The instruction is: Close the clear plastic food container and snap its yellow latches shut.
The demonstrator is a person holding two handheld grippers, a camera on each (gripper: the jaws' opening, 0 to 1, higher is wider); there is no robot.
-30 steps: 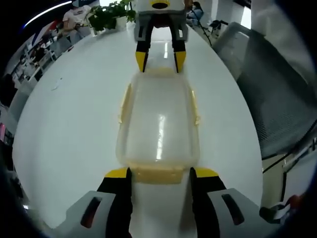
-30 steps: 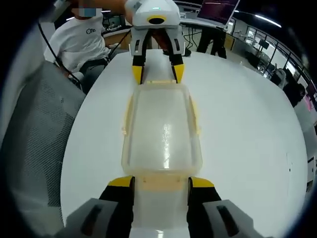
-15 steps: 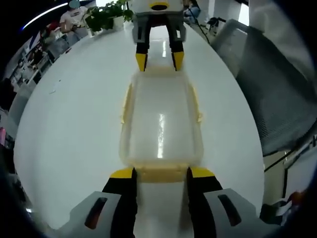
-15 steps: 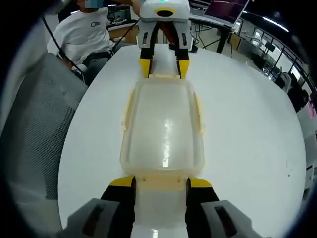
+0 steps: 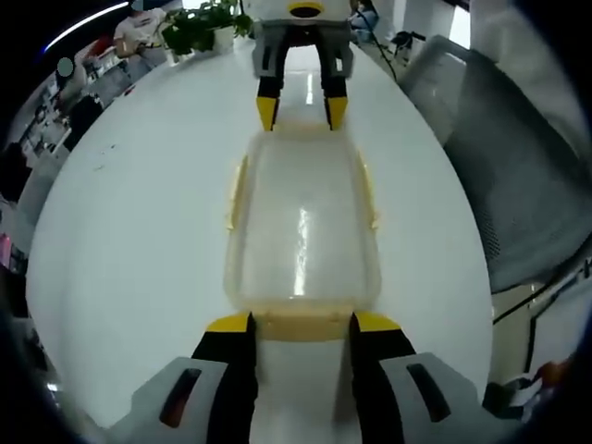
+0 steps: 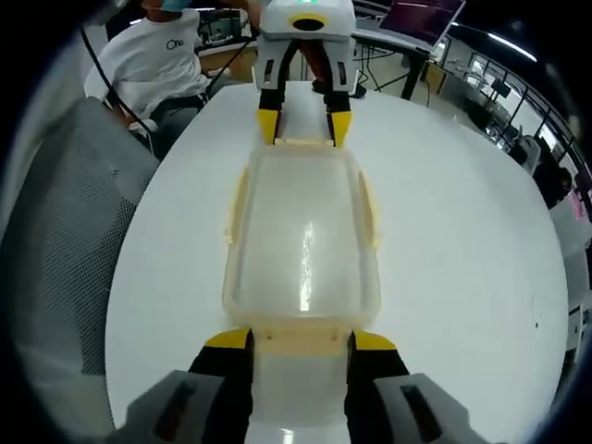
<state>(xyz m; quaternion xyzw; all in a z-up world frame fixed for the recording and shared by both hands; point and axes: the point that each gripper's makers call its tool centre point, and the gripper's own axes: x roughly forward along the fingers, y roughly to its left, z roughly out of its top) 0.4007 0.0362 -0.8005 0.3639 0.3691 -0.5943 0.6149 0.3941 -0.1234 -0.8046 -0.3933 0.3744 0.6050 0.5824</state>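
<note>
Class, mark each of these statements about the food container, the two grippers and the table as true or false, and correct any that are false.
1. The lid lies on the clear container. True.
2. The left gripper and the right gripper stand at opposite short ends of the container. True.
3. The container rests on a black table. False: the table is white.
4. The latches are blue. False: the end latch is yellow.
5. A mesh office chair stands beside the table. True.

Your left gripper point(image 5: 300, 326) straddles the near latch point(image 5: 300, 326), hiding whether it is snapped; the far latch point(image 5: 301, 132) looks too small to judge.
</note>
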